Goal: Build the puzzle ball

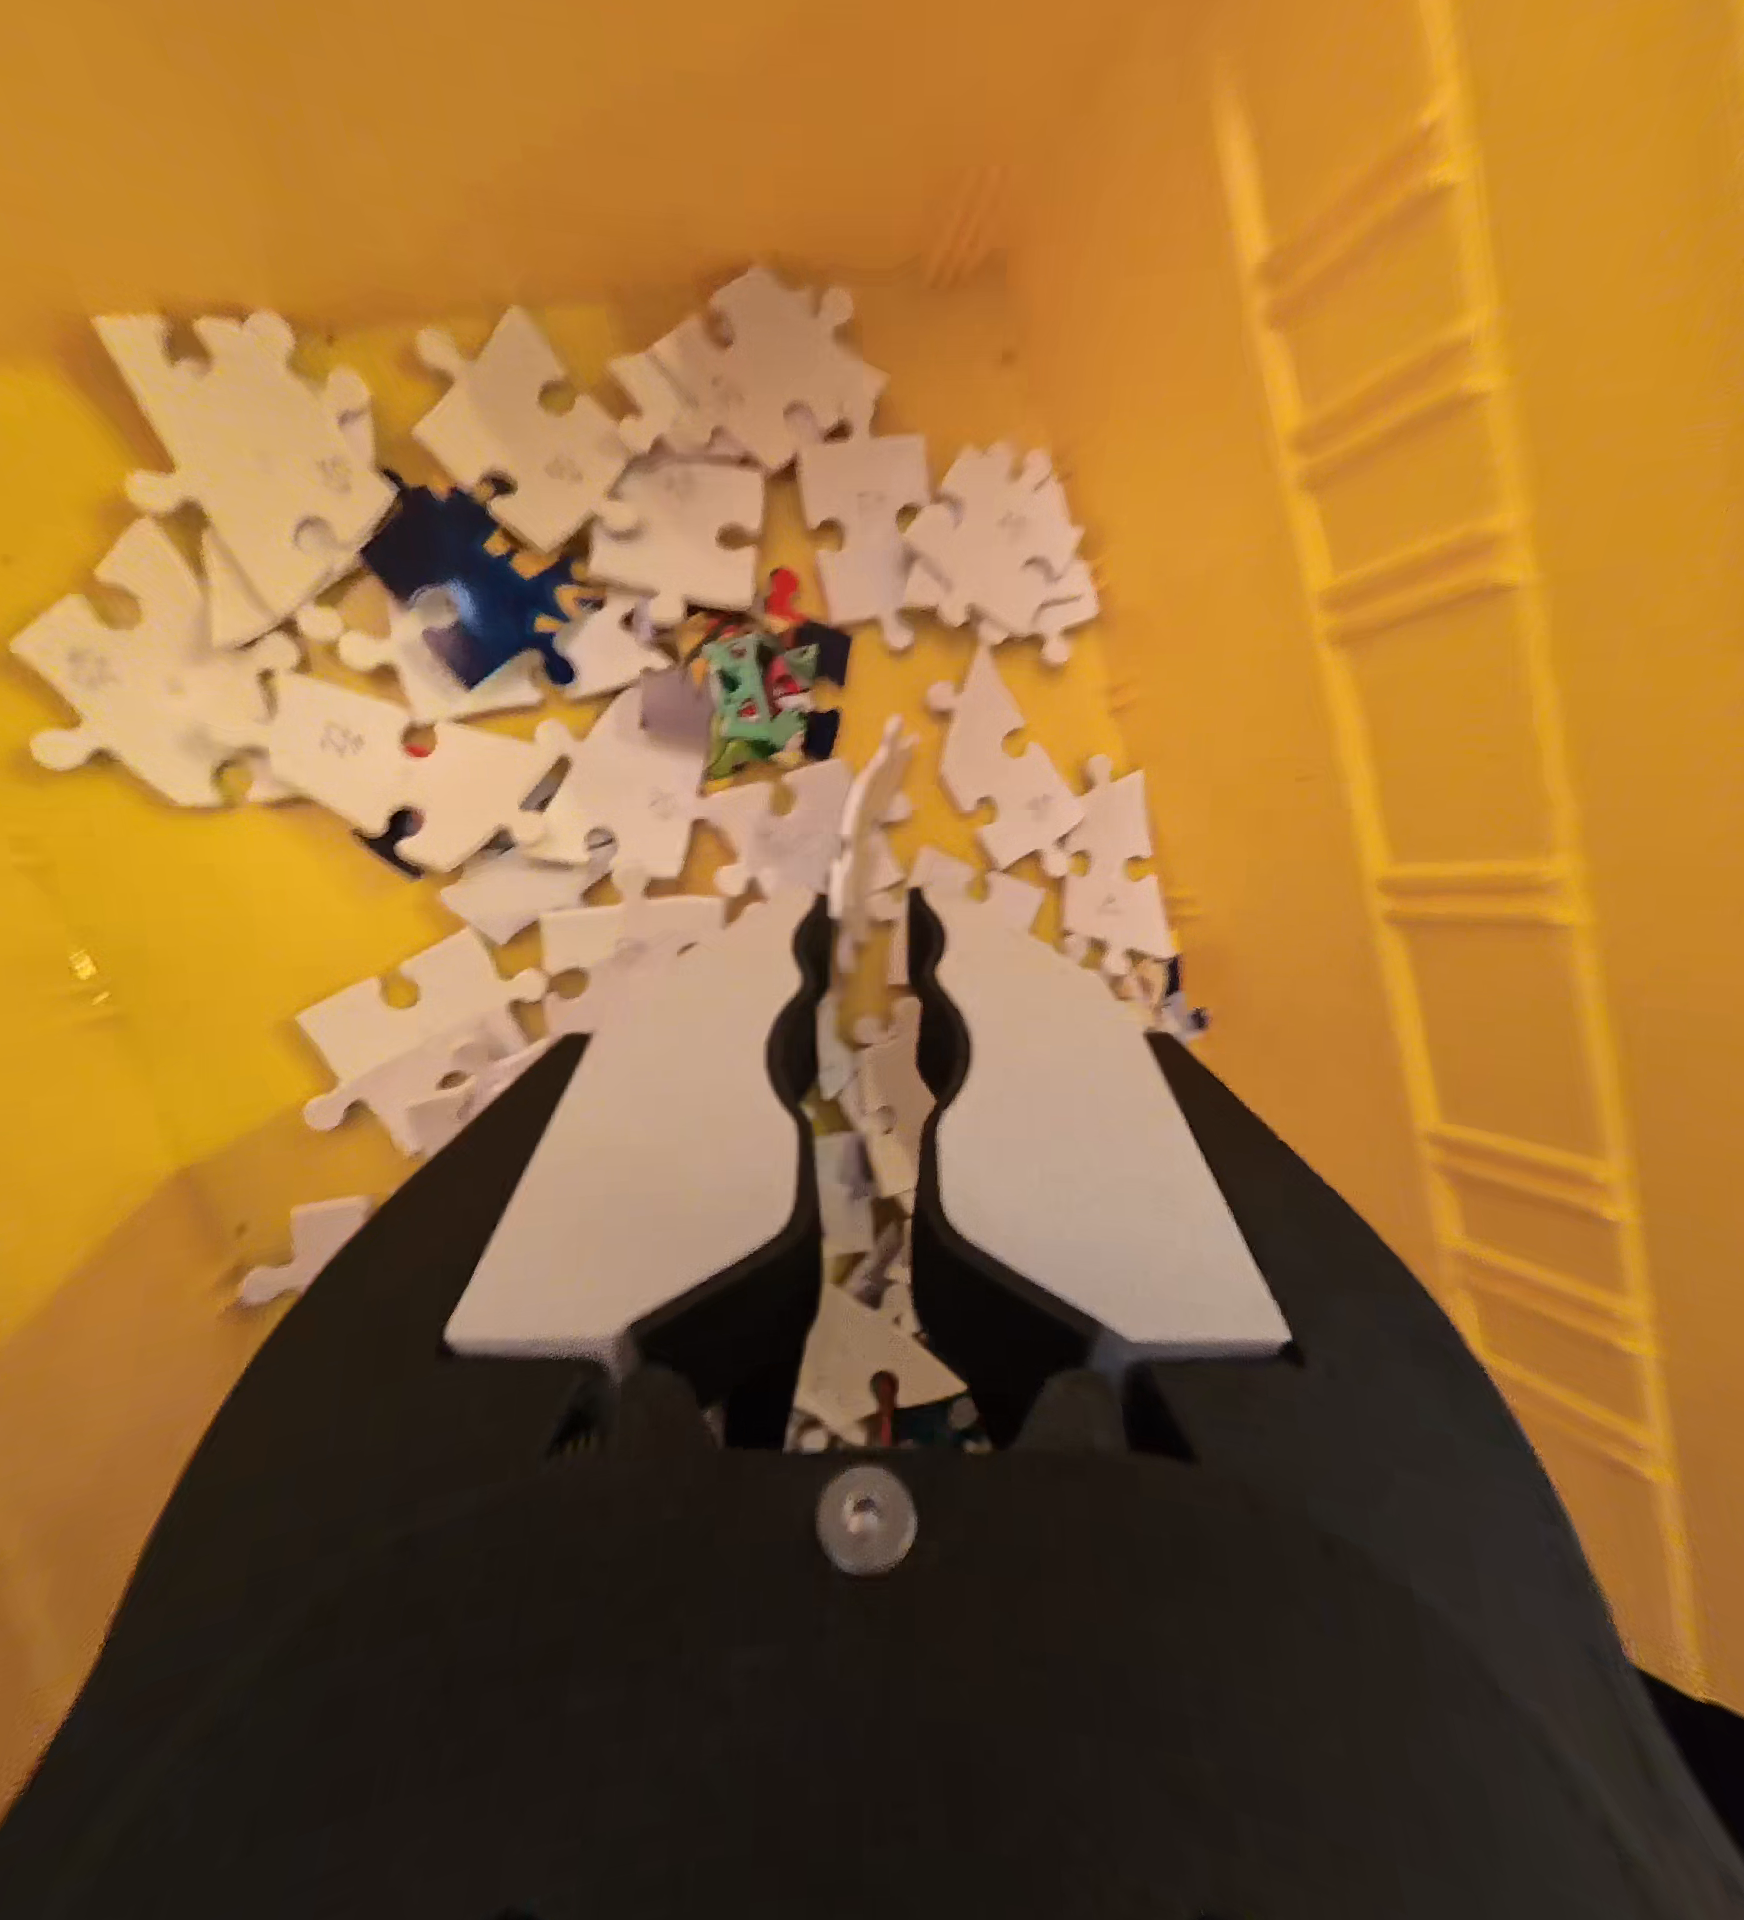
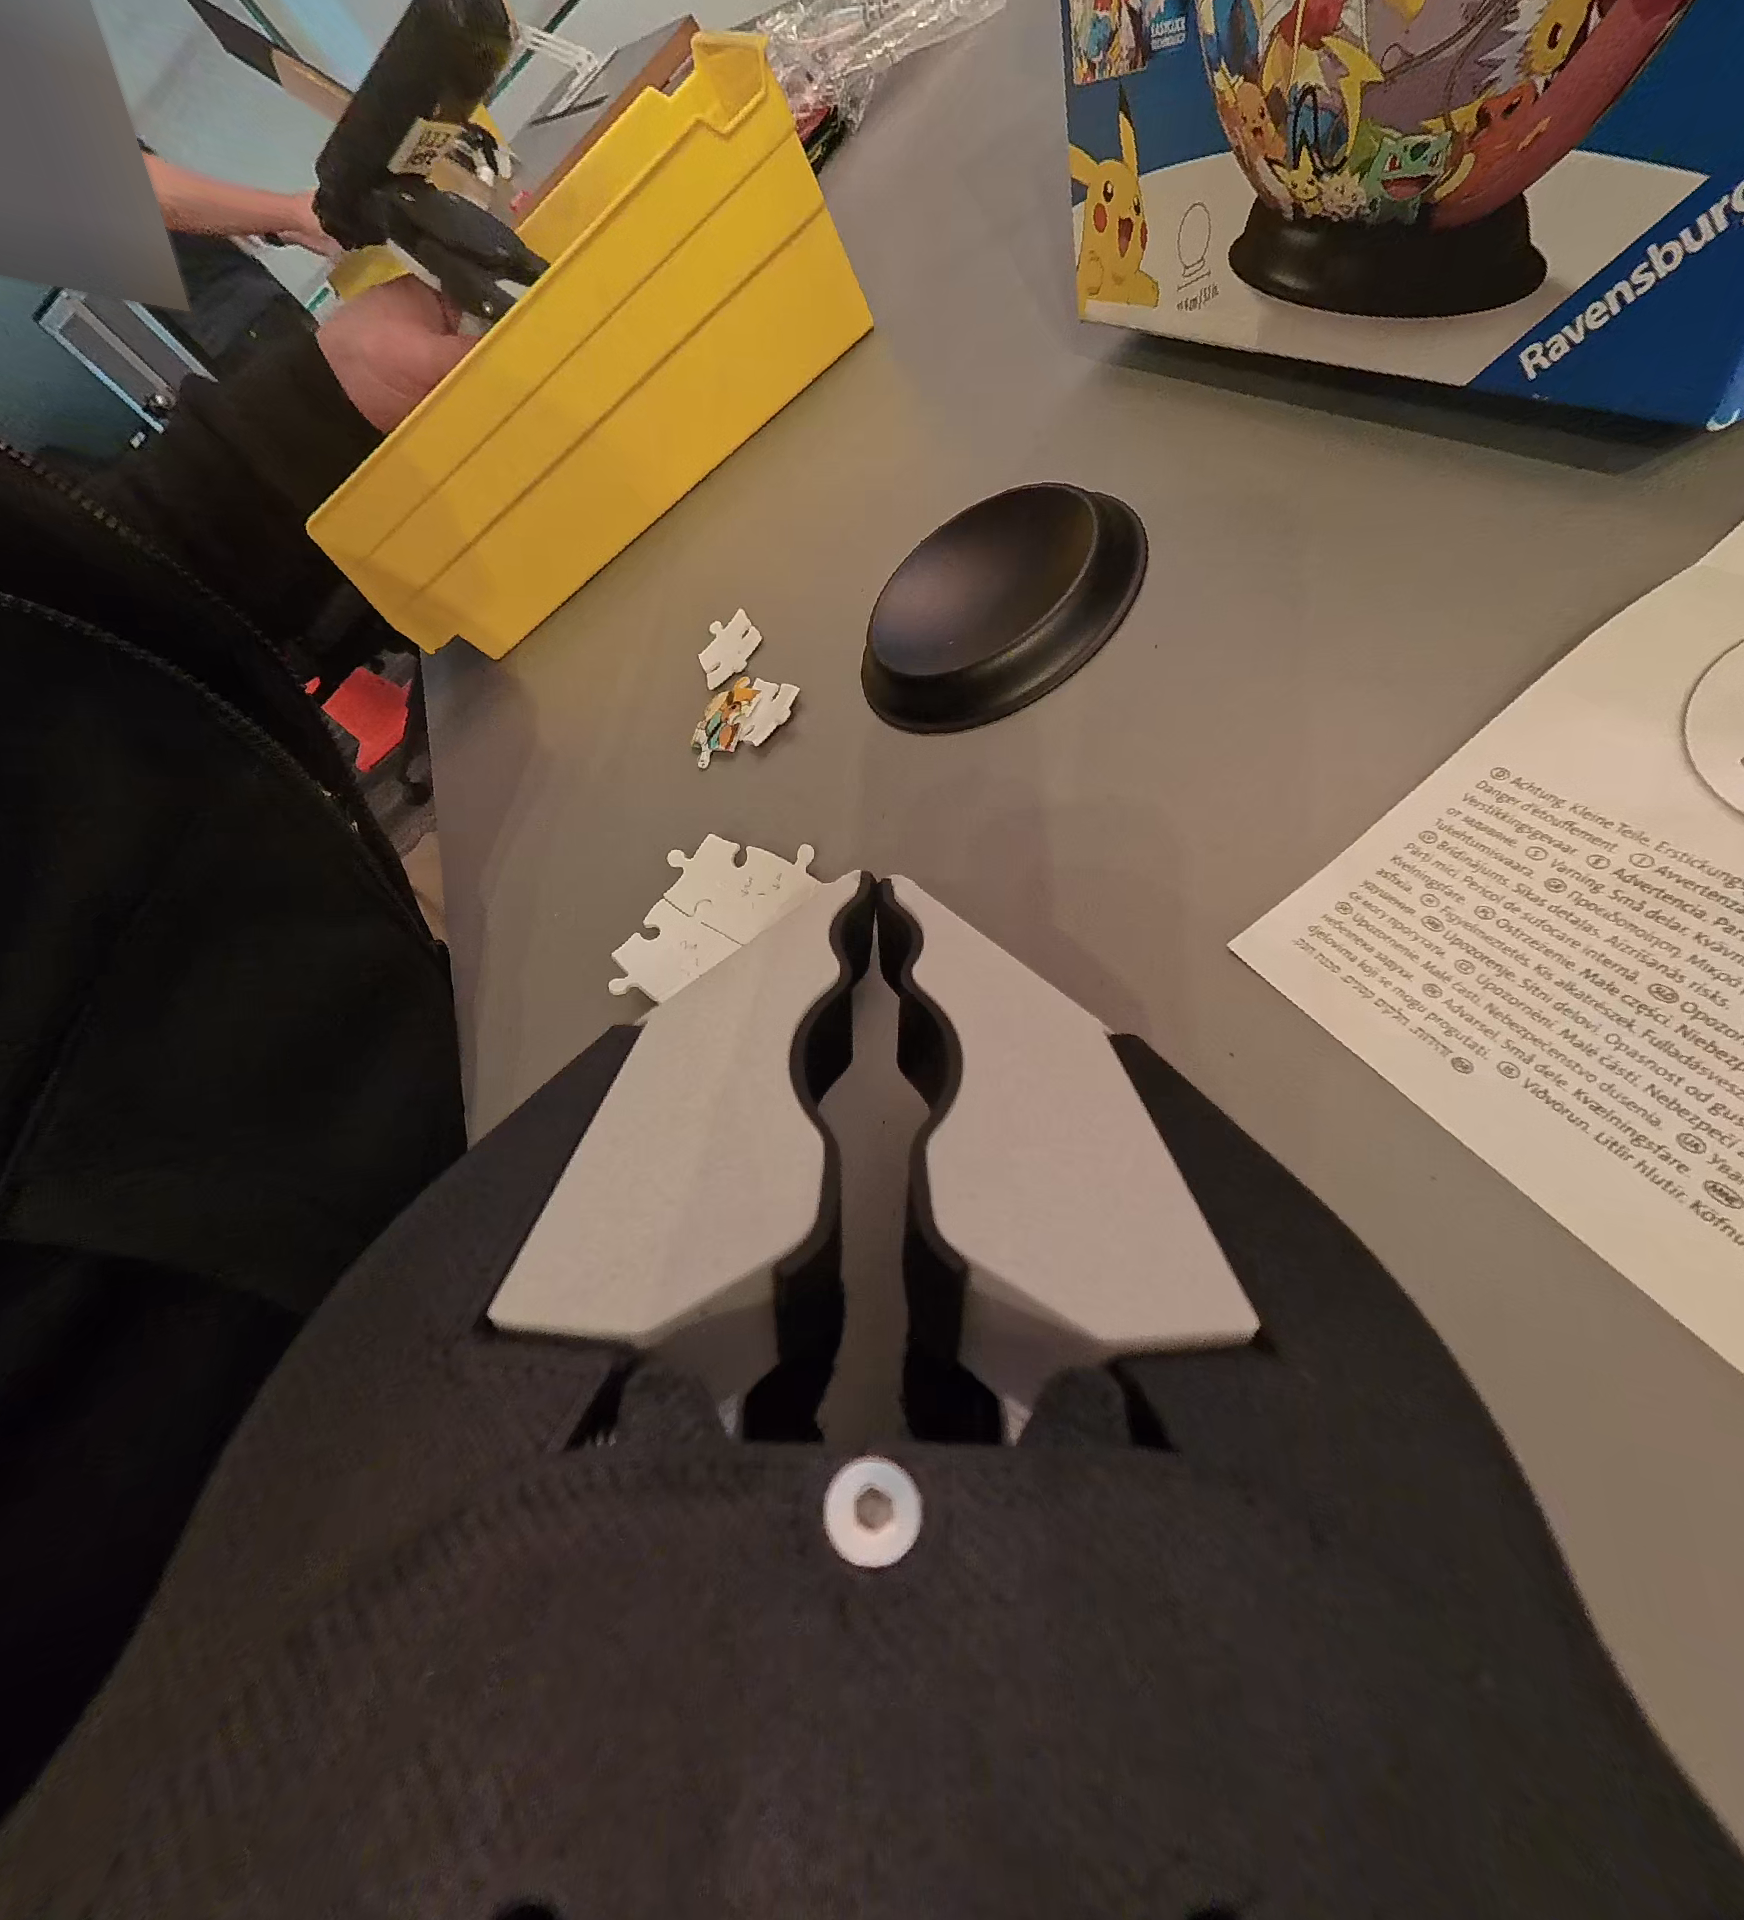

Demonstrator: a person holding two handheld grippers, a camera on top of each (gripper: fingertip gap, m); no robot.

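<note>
In the left wrist view my left gripper [image 1: 868, 914] is inside a yellow bin [image 1: 1263, 520], shut on a white puzzle piece [image 1: 873, 821] held edge-on above a heap of loose puzzle pieces [image 1: 556, 623], mostly white side up. In the right wrist view my right gripper [image 2: 873, 883] is shut with its tips touching and nothing between them, low over the grey table [image 2: 1211, 831]. A few joined white pieces [image 2: 722, 914] lie just left of its tips, partly hidden by the left finger. The left gripper [image 2: 452, 229] also shows there, reaching into the bin [image 2: 619, 364].
A black round stand [image 2: 1003, 608] sits on the table ahead of the right gripper. A few loose pieces [image 2: 743, 686] lie left of it. The puzzle box [image 2: 1470, 187] stands far right, an instruction sheet [image 2: 1574, 987] at right. A person's black jacket [image 2: 120, 935] fills the left. Some 45 centimeters of space lies between my two pairs of fingers.
</note>
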